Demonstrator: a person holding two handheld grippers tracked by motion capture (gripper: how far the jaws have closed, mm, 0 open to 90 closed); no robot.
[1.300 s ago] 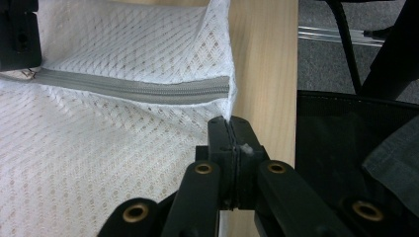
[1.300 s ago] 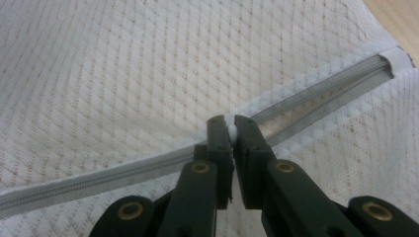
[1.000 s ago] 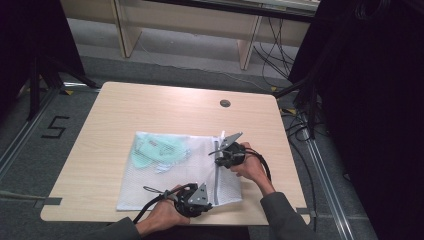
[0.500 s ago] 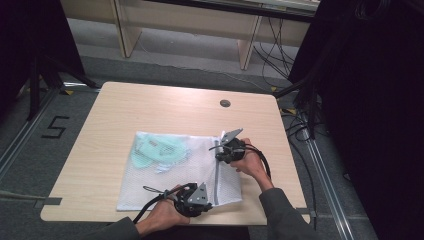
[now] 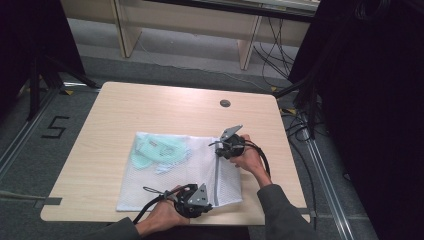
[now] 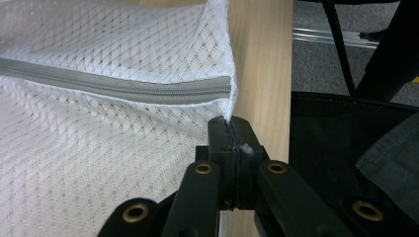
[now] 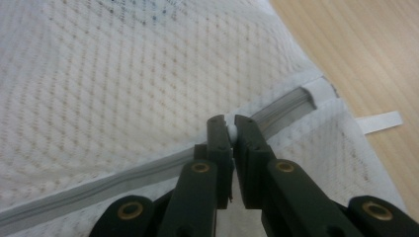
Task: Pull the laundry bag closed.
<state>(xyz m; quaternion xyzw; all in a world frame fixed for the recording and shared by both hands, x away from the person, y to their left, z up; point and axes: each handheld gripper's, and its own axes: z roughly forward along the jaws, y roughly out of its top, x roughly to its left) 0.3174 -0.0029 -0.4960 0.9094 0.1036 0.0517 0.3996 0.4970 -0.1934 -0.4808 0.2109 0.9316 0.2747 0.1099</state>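
A white mesh zip bag (image 5: 170, 185) lies flat on the wooden table (image 5: 150, 110), with pale green cloth (image 5: 160, 150) inside its far left part. Its grey zip (image 6: 123, 89) runs along the right side. My left gripper (image 6: 230, 123) is shut on the bag's near corner, just past the zip's end; from above it sits at the front edge (image 5: 210, 199). My right gripper (image 7: 230, 126) is shut on the small white zip pull (image 7: 230, 131) near the zip's (image 7: 148, 170) far end, at the bag's far right corner (image 5: 220, 146).
A round cable port (image 5: 225, 103) sits in the table's far right part. A white fabric tag (image 7: 378, 121) sticks out of the bag's far corner. Cables trail from both grippers. The table's front edge lies just behind my left gripper, with dark fabric (image 6: 346, 148) below it.
My right gripper has crept slightly toward the far end of the zip. The left gripper and the bag's near corner have stayed put.
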